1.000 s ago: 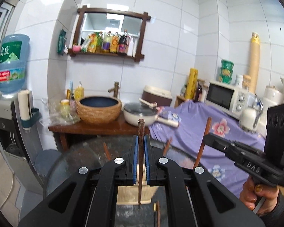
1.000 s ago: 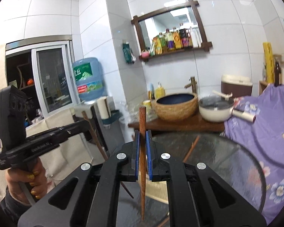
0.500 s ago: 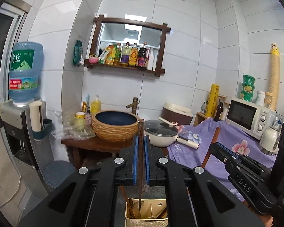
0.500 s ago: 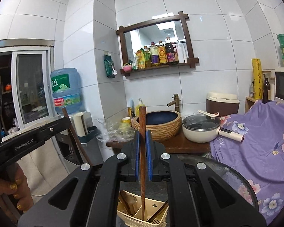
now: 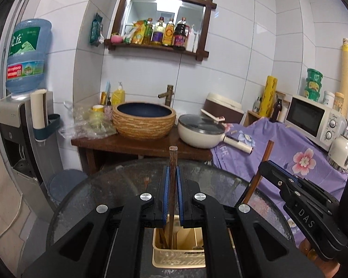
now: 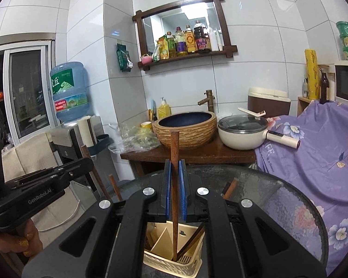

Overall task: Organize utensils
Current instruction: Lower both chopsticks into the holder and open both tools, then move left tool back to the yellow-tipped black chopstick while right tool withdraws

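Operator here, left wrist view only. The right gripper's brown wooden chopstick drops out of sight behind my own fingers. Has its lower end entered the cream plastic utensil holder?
Observer: Yes. In the right wrist view the right gripper holds its brown wooden chopstick upright, with the lower end below the rim of the cream plastic utensil holder.
Operator: Is that compartment free?
Observer: No. Dark utensils lean across it, just right of the chopstick.
Operator: How is the holder split?
Observer: A slanted cream divider walls off a compartment on the left.
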### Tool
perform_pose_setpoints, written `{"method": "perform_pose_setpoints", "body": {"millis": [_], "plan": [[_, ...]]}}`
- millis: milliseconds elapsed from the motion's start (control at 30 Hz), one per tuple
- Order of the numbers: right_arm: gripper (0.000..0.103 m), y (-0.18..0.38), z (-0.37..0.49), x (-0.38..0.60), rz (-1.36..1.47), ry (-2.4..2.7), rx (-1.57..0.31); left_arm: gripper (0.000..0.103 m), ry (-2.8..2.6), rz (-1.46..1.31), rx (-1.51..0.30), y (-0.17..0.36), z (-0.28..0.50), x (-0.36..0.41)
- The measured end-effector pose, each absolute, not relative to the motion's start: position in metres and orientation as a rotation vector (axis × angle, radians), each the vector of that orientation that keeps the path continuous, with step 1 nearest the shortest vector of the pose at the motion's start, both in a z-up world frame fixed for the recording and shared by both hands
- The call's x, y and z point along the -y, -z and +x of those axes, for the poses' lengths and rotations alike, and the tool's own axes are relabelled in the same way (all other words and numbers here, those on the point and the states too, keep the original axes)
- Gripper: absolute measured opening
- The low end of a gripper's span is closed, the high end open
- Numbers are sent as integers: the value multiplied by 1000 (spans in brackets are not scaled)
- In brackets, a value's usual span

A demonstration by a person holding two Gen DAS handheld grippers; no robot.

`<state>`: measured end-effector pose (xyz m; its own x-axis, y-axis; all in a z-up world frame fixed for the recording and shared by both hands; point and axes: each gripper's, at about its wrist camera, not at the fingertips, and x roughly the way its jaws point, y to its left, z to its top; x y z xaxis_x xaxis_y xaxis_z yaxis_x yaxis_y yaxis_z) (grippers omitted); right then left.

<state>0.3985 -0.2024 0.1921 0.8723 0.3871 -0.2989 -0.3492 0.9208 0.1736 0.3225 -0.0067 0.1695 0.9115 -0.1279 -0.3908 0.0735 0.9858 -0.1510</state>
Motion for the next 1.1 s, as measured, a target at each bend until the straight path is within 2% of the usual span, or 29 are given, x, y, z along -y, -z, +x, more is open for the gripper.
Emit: {"method": "perform_pose_setpoints", "body": {"millis": [67,133,633,700,767,800,867,933,967,1100], "plan": [[7,-185,398,202,111,-377,-335,6,112,-137,-435,-159,325,7],[2,-181,398,202,106,-377,-340,6,116,-140,-457,-148,327,7],[2,-149,390,205,119,-386,-383,7,142,-123,-501,-117,327,8],[3,-145,385,208,121,-387,-387,19,156,-132,-509,-114,324,6],[3,-140,379,212,127,-388,-394,45,158,-143,-502,-112,319,3],[3,-138,375,216,133,-392,-395,48,160,-154,-490,-110,313,1],[12,-133,367,219,138,-395,-403,51,169,-165,-481,-108,304,-2],[58,-122,357,224,148,-404,-418,60,181,-179,-469,-103,290,-5],[60,-117,352,227,158,-402,-420,63,180,-183,-467,-100,285,-6],[60,-87,332,230,119,-377,-475,66,168,-173,-487,-77,264,-6]]}}
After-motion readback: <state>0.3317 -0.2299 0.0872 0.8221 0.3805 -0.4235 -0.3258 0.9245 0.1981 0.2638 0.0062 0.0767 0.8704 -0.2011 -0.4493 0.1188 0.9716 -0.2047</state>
